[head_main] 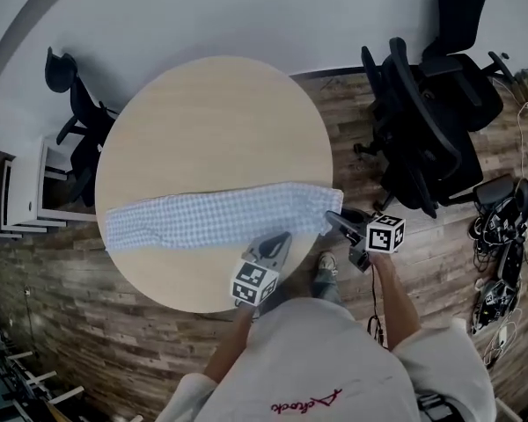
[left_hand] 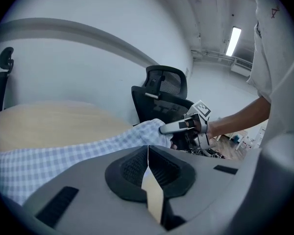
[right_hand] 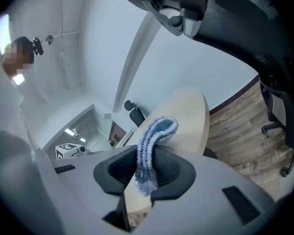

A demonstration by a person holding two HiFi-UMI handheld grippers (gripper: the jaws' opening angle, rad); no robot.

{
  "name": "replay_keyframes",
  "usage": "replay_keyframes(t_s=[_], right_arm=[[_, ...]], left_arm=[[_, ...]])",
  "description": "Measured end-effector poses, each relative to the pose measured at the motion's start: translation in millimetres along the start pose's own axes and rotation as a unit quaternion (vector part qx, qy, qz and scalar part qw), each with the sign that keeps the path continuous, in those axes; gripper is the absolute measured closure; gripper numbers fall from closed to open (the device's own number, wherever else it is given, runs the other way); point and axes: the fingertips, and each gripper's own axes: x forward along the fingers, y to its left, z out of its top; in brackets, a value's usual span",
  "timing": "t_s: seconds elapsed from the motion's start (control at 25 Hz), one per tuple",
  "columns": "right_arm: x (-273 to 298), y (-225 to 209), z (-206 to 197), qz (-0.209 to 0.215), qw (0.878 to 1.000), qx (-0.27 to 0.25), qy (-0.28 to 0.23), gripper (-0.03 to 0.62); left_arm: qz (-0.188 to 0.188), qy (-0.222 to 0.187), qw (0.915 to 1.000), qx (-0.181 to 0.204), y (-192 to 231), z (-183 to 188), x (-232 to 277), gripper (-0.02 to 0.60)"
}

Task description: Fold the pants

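Note:
Blue-and-white checked pants [head_main: 211, 218] lie stretched left to right across the near half of a round wooden table [head_main: 211, 121]. My right gripper [head_main: 332, 220] is at their right end, off the table's edge. It is shut on a bunched fold of the cloth [right_hand: 154, 136], which stands up between the jaws and is lifted off the tabletop. My left gripper [head_main: 280, 238] sits at the pants' near edge, a little left of the right one. Its jaws are pressed together [left_hand: 148, 153] with a thin pale sliver of cloth in the seam. The pants [left_hand: 63, 153] run behind them towards the right gripper [left_hand: 164, 129].
Black office chairs stand right of the table [head_main: 422, 121] and at its far left [head_main: 75, 112]. A white shelf unit [head_main: 22, 192] is at the left, and cables and gear [head_main: 502, 253] lie on the wood floor at the right. The person stands at the table's near edge.

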Motion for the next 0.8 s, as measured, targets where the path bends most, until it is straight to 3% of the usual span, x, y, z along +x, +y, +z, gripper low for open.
replay_keyframes(t_s=[0.44, 0.8], right_arm=[[99.1, 85.6, -6.8, -0.099, 0.995, -0.033, -0.002, 0.493], [208.7, 99.6, -56.0, -0.178, 0.980, -0.063, 0.059, 0.493]], left_arm=[[-0.005, -0.065, 0.9971, -0.039, 68.1, -15.7, -89.8, 0.548], [0.028, -0.083, 0.9940, -0.065, 130.4, -35.5, -154.5, 0.548]])
